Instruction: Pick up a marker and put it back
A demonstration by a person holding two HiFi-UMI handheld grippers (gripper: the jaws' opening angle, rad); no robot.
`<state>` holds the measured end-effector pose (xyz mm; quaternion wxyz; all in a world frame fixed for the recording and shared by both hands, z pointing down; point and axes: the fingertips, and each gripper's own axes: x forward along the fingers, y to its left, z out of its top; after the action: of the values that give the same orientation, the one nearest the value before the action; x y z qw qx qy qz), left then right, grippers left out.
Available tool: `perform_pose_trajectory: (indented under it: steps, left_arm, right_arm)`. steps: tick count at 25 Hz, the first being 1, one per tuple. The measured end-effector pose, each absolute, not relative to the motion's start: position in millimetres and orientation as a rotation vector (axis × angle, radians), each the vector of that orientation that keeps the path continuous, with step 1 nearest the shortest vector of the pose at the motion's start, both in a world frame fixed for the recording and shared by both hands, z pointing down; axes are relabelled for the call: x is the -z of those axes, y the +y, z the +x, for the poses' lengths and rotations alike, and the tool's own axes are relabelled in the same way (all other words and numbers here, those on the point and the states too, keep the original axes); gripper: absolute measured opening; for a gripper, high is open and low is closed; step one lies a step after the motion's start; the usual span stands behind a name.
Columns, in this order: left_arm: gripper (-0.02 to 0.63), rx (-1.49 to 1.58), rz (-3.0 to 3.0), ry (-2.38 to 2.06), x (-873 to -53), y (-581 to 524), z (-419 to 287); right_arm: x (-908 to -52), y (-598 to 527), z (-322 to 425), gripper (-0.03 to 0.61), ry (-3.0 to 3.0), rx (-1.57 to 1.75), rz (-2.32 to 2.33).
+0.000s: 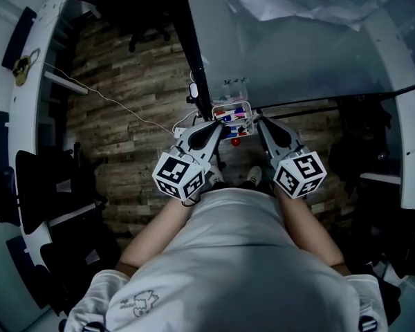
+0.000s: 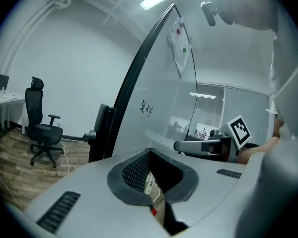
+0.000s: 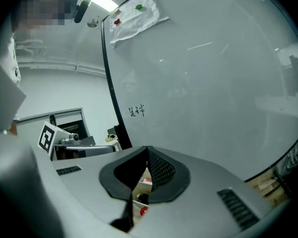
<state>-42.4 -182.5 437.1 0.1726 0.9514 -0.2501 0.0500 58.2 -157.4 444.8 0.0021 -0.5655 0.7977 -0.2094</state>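
Head view: person stands at the whiteboard, both tools raised side by side. Left gripper and right gripper flank the tray at the board's lower edge. The markers, blue, red and pink, lie in that tray. None is lifted. Judgement: the pick has not begun, so pick and return both remain.

Left gripper view: fingers drawn together at the tips with nothing gripped between them. Through the slit below the tips, a white label and a red spot show, probably tray contents, too small to tell. Right gripper sits level, just beside. Whiteboard directly ahead.

Right gripper view: fingers likewise closed to a narrow slit, empty. A red cap shows low through the gap. Left gripper close alongside.

Room: the board face is near both tips and its dark frame edge runs beside the tray. The two tools crowd each other over a small tray, so one should probably back off. Wood floor to the left is open; an office chair stands well apart.
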Motion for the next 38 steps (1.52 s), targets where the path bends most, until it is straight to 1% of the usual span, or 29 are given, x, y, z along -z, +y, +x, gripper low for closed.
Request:
perform_pose_trajectory:
  steps: [9, 15, 21, 32, 38]
  left_arm:
    - [0.005, -0.075, 2.784, -0.665, -402, -177, -58]
    - [0.005, -0.083, 2.804, -0.616, -405, -163, -59]
    - [0.005, -0.022, 2.869, -0.643, -383, -139, -54]
    - [0.005, -0.020, 2.822, -0.731, -381, -51, -39]
    - [0.005, -0.019, 2.798, -0.749, -391, 15, -35]
  right_arm:
    - [-404, -155, 34, 0.011, 2.551, 0.513, -1.730]
    - [-392, -146, 18, 0.011, 2.595, 0.477, -1.674]
    - [-377, -122, 21, 0.011, 2.640, 0.428, -1.620]
    - [-381, -40, 53, 0.011, 2.626, 0.475, -1.583]
    - [-384, 21, 55, 0.011, 2.641, 0.474, -1.559]
